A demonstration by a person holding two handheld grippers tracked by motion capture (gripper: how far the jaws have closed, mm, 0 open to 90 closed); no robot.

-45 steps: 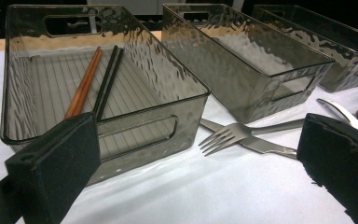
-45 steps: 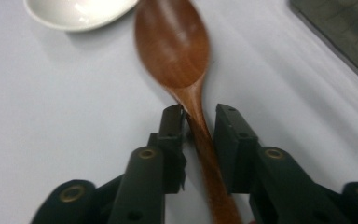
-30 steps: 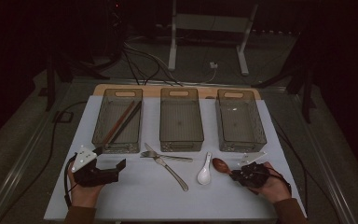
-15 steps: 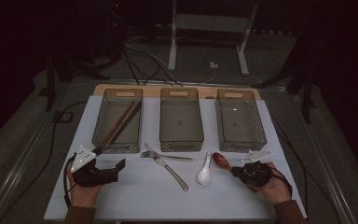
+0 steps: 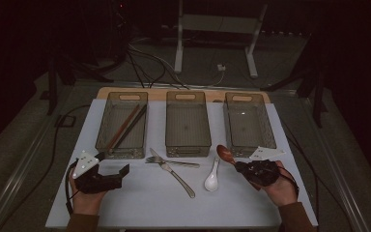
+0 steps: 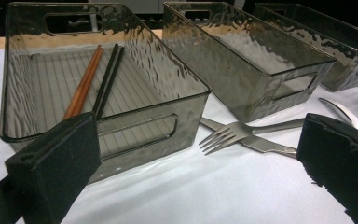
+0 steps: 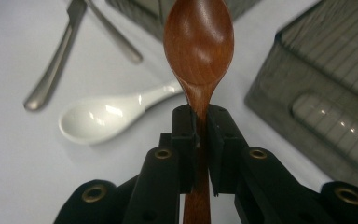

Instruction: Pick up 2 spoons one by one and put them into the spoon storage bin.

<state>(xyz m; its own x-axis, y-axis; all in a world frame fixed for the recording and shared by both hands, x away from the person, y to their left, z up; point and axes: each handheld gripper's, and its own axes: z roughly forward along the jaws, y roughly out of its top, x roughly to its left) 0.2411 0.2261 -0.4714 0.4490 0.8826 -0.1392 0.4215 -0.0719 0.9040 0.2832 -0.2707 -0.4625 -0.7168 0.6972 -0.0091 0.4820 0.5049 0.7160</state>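
- Wooden spoon [image 7: 199, 44] sits pinched by its handle between the pressed-in jaws of the right gripper [image 7: 200, 126], its brown bowl sticking out just past the jaw tips.
- In the high view that spoon [image 5: 225, 153] juts from the right gripper [image 5: 245, 167] toward the near end of the right-hand bin [image 5: 270, 140], raised off the white table cover [image 5: 140, 203].
- White ceramic spoon [image 7: 107, 116] lies on the cover just left of the right gripper's jaws, apart from them.
- Beyond it, farther to the left of those jaws, lie a metal fork [image 5: 171, 162] and knife [image 5: 176, 175], crossed over one another.
- Left gripper [image 5: 111, 176] rests low on the cover with its jaws spread wide and nothing between them.
- Ahead of its left jaw stands the left bin [image 6: 186, 100], with chopsticks [image 6: 91, 79] lying inside; the middle bin [image 6: 265, 91] stands ahead of its right jaw.
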